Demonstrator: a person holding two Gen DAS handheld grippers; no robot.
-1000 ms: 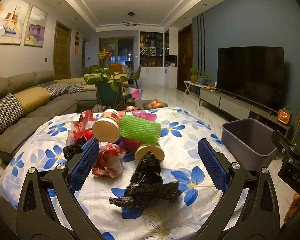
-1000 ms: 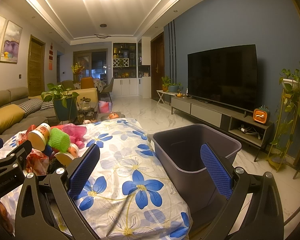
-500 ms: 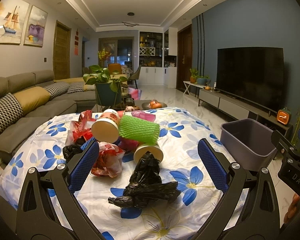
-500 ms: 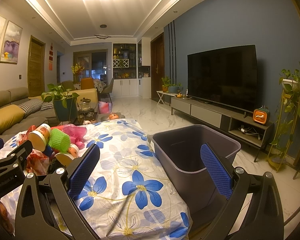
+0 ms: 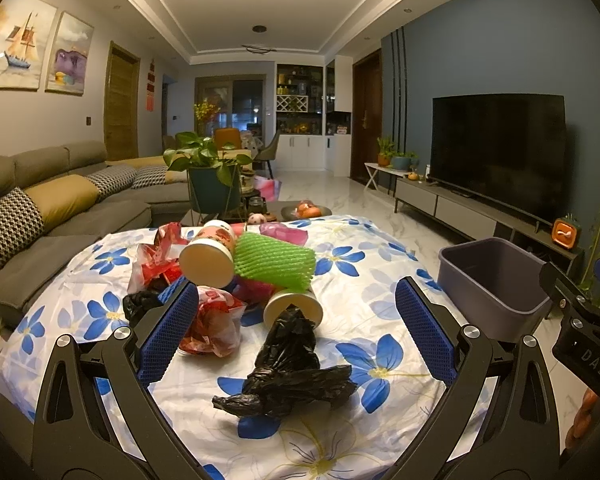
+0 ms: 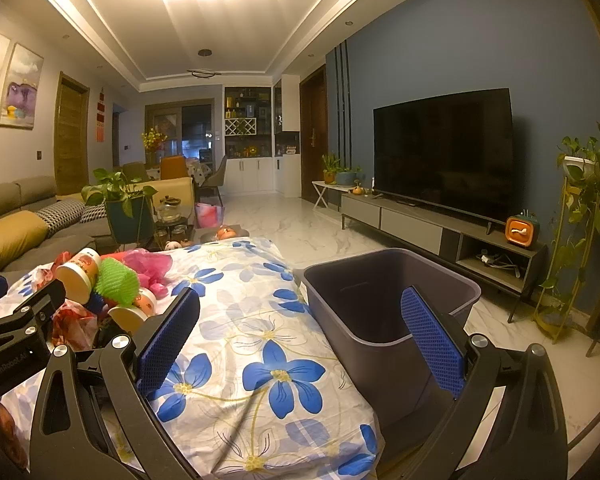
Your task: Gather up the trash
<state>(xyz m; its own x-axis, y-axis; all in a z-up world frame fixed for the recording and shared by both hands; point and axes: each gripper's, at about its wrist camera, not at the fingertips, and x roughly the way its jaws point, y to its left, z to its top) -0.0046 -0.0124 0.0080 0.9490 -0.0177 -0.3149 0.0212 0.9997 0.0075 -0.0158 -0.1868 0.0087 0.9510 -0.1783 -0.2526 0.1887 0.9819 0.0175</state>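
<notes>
Barely a twitch since half a second ago: the left gripper (image 5: 296, 332) hangs over the cloth, fingers wide apart, empty, and the black bag (image 5: 290, 368) has only slid a hair lower in view, so it's creeping in. Nothing collected yet, by my reading. Right gripper (image 6: 300, 340) is unchanged, fingers spread, empty, poised beside the bin (image 6: 388, 308) at the table's right edge. Beyond the bag, the pile holds: red wrapper (image 5: 214, 324), two cups (image 5: 208, 258), green net (image 5: 274, 256).

Bare tablecloth (image 5: 372, 312) lies clear between the heaped trash pile (image 5: 236, 276) and the empty grey bin (image 5: 496, 280) beside it.
</notes>
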